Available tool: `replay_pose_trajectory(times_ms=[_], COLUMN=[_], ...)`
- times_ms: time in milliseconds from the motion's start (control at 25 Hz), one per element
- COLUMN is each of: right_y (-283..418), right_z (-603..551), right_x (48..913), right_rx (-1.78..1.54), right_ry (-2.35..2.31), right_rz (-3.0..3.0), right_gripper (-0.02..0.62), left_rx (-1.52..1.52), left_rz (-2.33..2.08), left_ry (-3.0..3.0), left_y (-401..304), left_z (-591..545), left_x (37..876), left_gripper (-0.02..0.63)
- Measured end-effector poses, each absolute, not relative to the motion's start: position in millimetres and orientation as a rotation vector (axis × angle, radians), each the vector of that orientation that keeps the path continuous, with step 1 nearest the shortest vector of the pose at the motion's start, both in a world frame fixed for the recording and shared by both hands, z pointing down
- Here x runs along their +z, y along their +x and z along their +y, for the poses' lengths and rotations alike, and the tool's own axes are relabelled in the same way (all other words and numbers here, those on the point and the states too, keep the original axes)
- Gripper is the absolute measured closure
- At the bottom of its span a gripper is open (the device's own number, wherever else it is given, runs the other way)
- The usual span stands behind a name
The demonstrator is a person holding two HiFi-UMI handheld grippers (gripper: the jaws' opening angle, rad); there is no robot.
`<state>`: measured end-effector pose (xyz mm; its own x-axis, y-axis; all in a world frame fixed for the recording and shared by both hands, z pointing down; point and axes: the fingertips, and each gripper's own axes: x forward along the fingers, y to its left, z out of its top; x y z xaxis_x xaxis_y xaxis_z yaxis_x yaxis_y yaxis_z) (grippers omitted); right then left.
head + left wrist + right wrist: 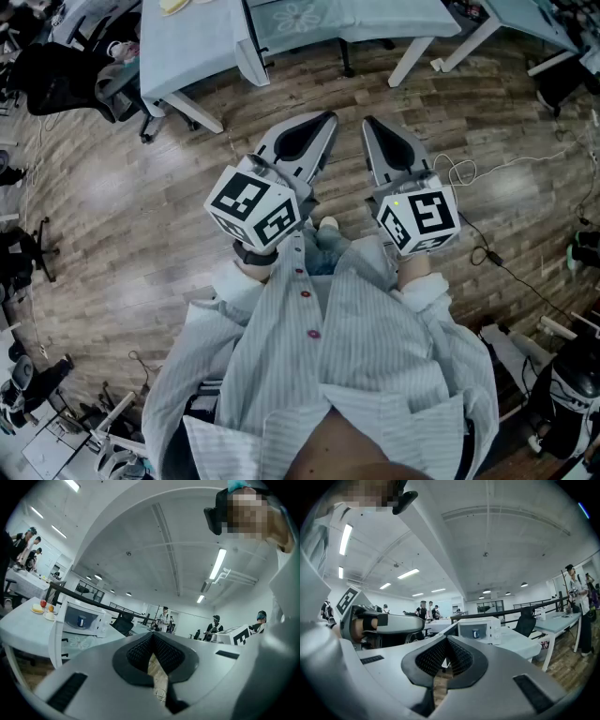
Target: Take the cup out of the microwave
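Across the room on a table [520, 645], cup [475, 633] inside microwave [482, 628], untouched. Left gripper [326, 118] and right gripper [369, 122] pinched closed, empty, well short of it. Approach, grasp, withdrawal all apparently pending.

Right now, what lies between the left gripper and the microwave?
From the left gripper, only wooden floor, then the table's cloth before the microwave. The head view shows the floor, the left gripper view the rest.
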<state>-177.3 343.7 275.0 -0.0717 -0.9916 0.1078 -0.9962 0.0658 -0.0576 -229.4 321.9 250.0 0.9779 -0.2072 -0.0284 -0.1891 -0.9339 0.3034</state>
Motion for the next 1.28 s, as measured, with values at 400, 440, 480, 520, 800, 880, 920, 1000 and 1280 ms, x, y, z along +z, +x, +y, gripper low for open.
replay_pose_trajectory(times_ms=[400,440,480,520,800,880,920,1000,1280], right_y=[-153.2,-152.3,-151.8,-151.2,-135.9,-130.5,-127.4,-119.7,-80.7], right_z=[351.4,352.3,353.2,353.9,339.6,332.0,327.4,316.3,262.3], right_x=[278.0,278.3,279.0,280.0,289.8,293.1,294.4,296.4,294.9], right_rx=[0.172,0.17,0.169,0.169,0.205,0.218,0.22,0.222,0.233], right_ry=[2.104,2.1,2.095,2.09,2.075,2.072,2.07,2.067,2.066], right_rz=[-2.288,-2.289,-2.291,-2.294,-2.305,-2.311,-2.313,-2.316,-2.316], right_gripper=[0.562,0.561,0.561,0.561,0.561,0.561,0.561,0.561,0.561], left_rx=[-0.075,-0.073,-0.07,-0.067,-0.051,-0.045,-0.044,-0.046,-0.047], left_rz=[-0.323,-0.331,-0.34,-0.349,-0.405,-0.411,-0.411,-0.412,-0.409], left_ry=[2.828,2.826,2.822,2.817,2.79,2.785,2.784,2.783,2.782], left_y=[-202.4,-201.3,-200.5,-199.7,-184.8,-178.9,-175.3,-166.7,-124.7], left_z=[330.9,331.8,332.5,333.0,313.5,305.1,300.3,289.4,235.8], left_x=[256.6,257.8,259.5,261.5,271.1,274.5,275.9,278.0,274.8], left_gripper=[0.598,0.597,0.598,0.597,0.597,0.597,0.597,0.598,0.597])
